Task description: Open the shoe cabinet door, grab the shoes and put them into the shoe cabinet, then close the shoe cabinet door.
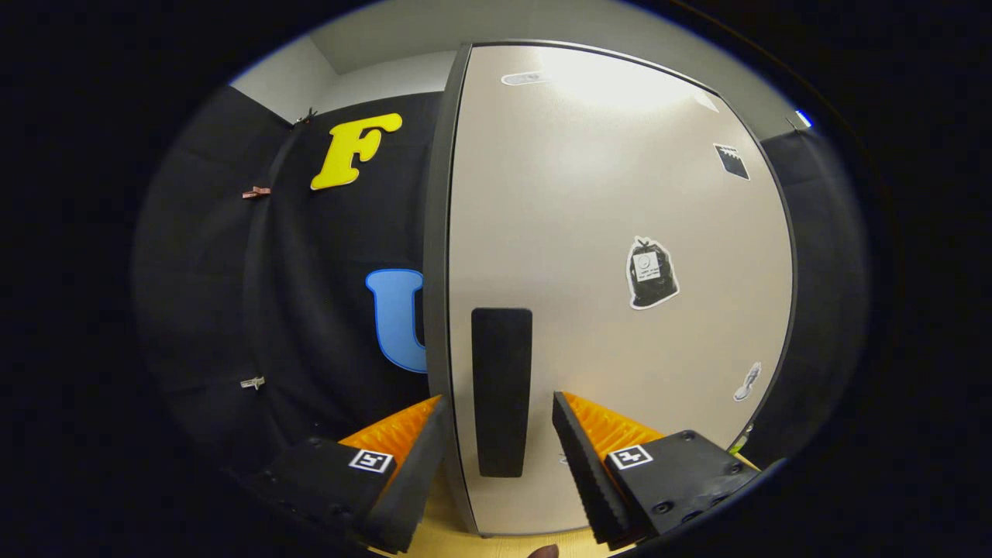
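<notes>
The shoe cabinet door [612,232] is a tall pale panel with a dark rim, standing shut right in front of me. A black upright handle [501,391] sits near its left edge, low down. My gripper [497,411] is open, and the handle stands between its two fingers, slightly beyond the tips. The left fingertip lies at the door's left edge, the right fingertip in front of the panel. Nothing is held.
Stickers dot the door, one shaped like a black bag [651,273] to the right of the handle. Left of the cabinet hangs the black booth cloth [310,310] with small clips on it. A pale wooden floor [442,527] shows below the door.
</notes>
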The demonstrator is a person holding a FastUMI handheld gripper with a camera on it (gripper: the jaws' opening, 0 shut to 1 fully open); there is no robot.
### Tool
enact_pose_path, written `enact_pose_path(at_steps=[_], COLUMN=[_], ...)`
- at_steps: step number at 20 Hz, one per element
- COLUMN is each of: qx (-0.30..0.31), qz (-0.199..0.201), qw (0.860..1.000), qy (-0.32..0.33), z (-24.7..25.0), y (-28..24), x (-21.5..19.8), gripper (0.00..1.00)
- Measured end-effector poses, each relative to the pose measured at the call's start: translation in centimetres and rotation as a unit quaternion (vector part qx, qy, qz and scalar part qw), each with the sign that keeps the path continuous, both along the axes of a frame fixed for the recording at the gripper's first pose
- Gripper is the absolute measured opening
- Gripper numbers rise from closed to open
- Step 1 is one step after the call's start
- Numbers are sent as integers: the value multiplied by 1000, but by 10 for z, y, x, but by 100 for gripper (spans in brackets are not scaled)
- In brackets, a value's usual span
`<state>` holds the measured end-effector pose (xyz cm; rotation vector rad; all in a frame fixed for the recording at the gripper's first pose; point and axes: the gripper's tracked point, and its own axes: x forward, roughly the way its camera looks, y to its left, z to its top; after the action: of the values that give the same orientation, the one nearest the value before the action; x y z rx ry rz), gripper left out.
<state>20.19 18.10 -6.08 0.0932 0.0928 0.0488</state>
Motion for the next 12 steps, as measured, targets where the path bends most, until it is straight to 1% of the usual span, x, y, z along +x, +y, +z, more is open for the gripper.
enact_pose_path(at_steps=[1, 2, 3, 4, 5, 7, 8, 9, 12], qx=[-1, 4, 3, 8, 8, 8, 7, 12, 8], qz=[-13, -18, -15, -14, -15, -5, 3, 10, 26], qw=[1000, 1000, 1000, 1000, 1000, 1000, 1000, 1000, 1000], qy=[6, -7, -7, -12, -10, -6, -5, -8, -12], z=[-4, 0, 0, 3, 1, 0, -2, 1, 4], y=[-4, -5, -3, -3, -3, -3, -3, -2, -4], x=[2, 2, 1, -1, 3, 1, 3, -1, -18], gripper=[74, 67, 49, 48, 36, 22, 22, 16, 16])
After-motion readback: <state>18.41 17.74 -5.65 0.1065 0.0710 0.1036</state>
